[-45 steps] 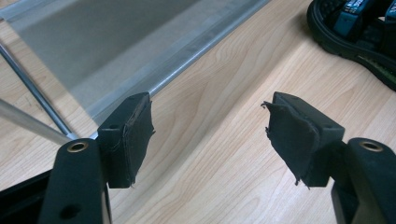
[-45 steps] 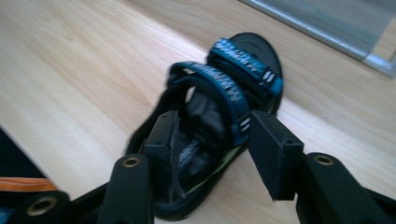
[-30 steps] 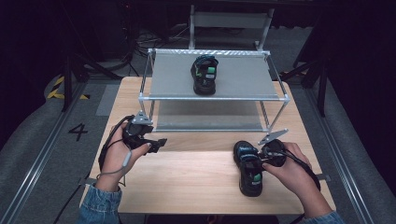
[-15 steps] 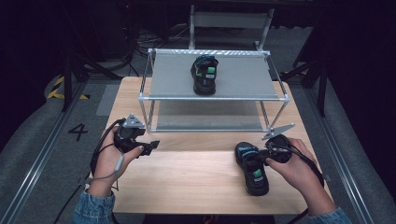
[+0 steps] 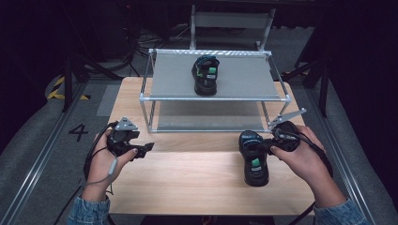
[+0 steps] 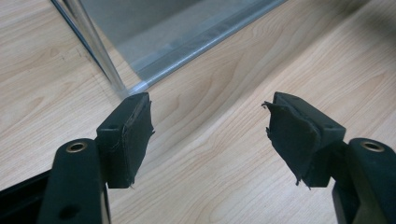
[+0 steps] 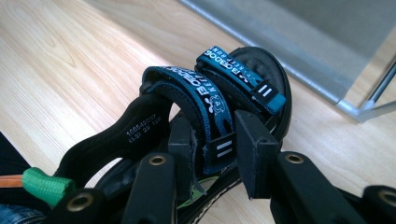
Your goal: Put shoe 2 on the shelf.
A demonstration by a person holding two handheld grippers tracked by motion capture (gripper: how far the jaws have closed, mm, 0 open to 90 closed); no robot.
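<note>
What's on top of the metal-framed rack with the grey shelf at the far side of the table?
One black sandal with teal straps sits on the rack's grey top shelf. The lower shelf beneath looks bare where visible, though the top shelf hides most of it.

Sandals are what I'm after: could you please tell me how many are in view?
2. One sandal sits on the rack's top shelf; the other sandal is at the table's near right, its strap in the right claw.
</note>
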